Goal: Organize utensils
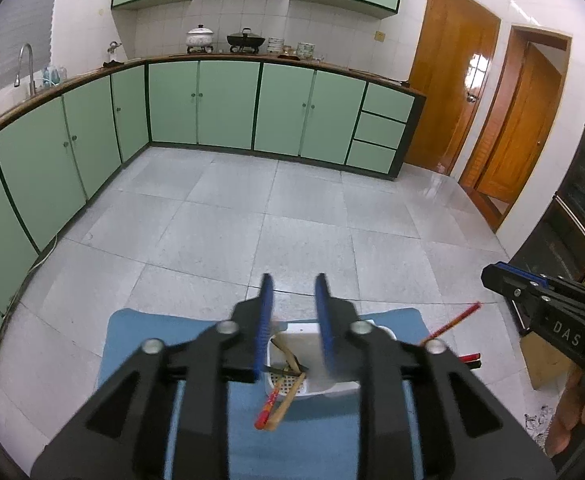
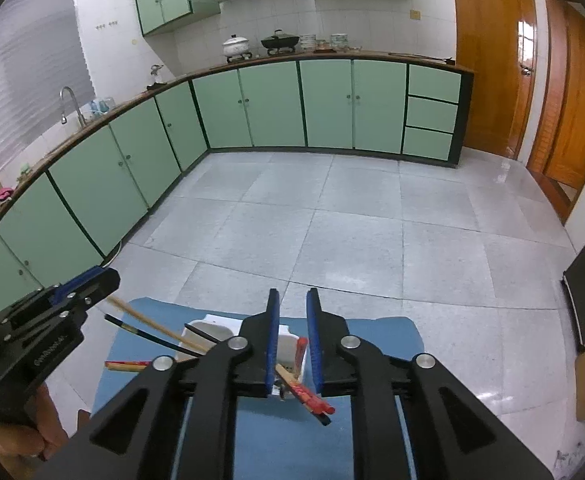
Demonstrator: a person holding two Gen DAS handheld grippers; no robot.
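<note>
Chopsticks [image 1: 279, 400] lean out of a white plastic utensil holder [image 1: 312, 344] that stands on a blue mat [image 1: 140, 344] spread over the grey tiled floor [image 1: 292, 216]. The left wrist view shows the left gripper [image 1: 294, 292] above the holder, its blue pads apart with nothing between them, and two sticks, one red and one pale wood, tipped over the near rim. Only this view shows the right gripper [image 1: 492, 274] from the side, at the right edge, with a hand [image 1: 572, 412] beneath it.

The right wrist view shows the right gripper [image 2: 293, 304] with a narrow gap between its pads, gripping nothing; red-ended chopsticks [image 2: 308, 396] jut from the holder [image 2: 212, 330] below the pads. It alone shows loose chopsticks [image 2: 152, 326] lying across the mat [image 2: 380, 340] left of the holder, and the left gripper [image 2: 104, 280] partly covering them.

Green kitchen cabinets [image 1: 228, 104] and wooden doors [image 1: 452, 80] stand well apart, behind.
</note>
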